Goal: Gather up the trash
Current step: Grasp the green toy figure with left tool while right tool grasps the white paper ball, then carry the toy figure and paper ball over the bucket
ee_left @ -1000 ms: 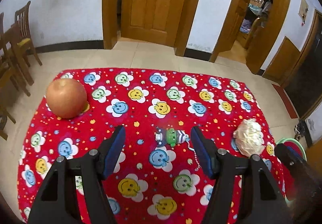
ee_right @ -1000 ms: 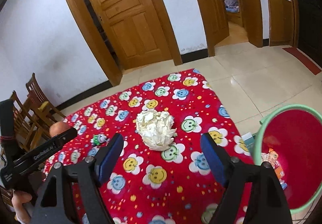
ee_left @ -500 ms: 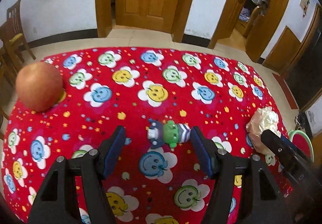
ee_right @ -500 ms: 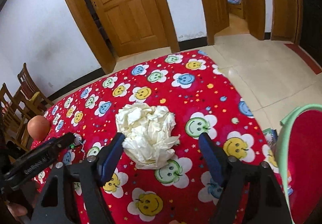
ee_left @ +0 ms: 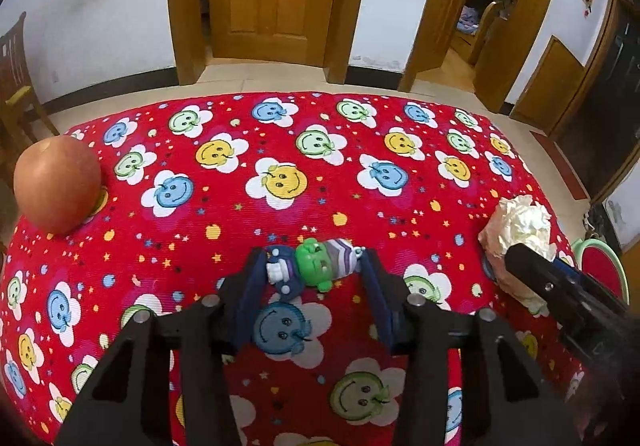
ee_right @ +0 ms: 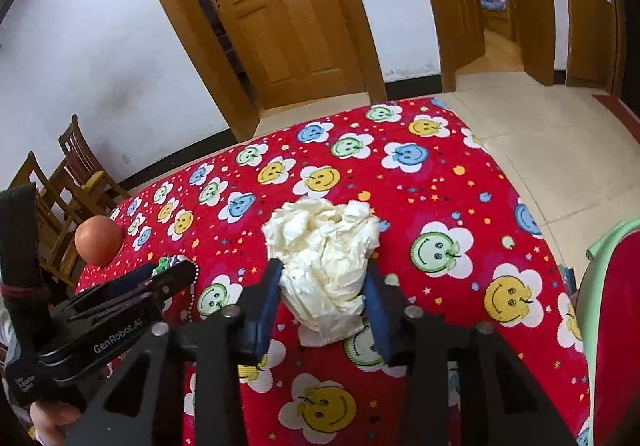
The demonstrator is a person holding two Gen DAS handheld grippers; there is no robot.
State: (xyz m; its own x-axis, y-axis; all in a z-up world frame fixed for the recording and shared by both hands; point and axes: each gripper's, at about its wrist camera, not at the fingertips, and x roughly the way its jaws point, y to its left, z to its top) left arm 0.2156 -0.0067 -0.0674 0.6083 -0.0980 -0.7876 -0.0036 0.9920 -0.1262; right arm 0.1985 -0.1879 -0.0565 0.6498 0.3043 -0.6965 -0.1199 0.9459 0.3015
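Note:
A crumpled white paper wad (ee_right: 324, 242) lies on the red smiley-flower tablecloth (ee_right: 440, 205). My right gripper (ee_right: 323, 266) has its blue pads against both sides of the wad, and its jaws are closing. A small toy figure (ee_left: 316, 266) with a green head and striped body lies across the cloth. My left gripper (ee_left: 313, 258) is closing on the toy, with pads touching both of its ends. In the left wrist view the wad (ee_left: 520, 221) shows at the right, partly behind a black finger of the right gripper (ee_left: 532, 266).
An apple (ee_left: 56, 185) sits near the table's left edge. A green-rimmed bin with a red liner (ee_right: 600, 246) stands beside the table on the right. Wooden chairs (ee_right: 80, 173) stand at the left. Doors and a tiled floor lie beyond.
Both grippers came lower and closer to the cloth. The left jaws narrowed onto the toy figure and the right jaws narrowed onto the paper wad.

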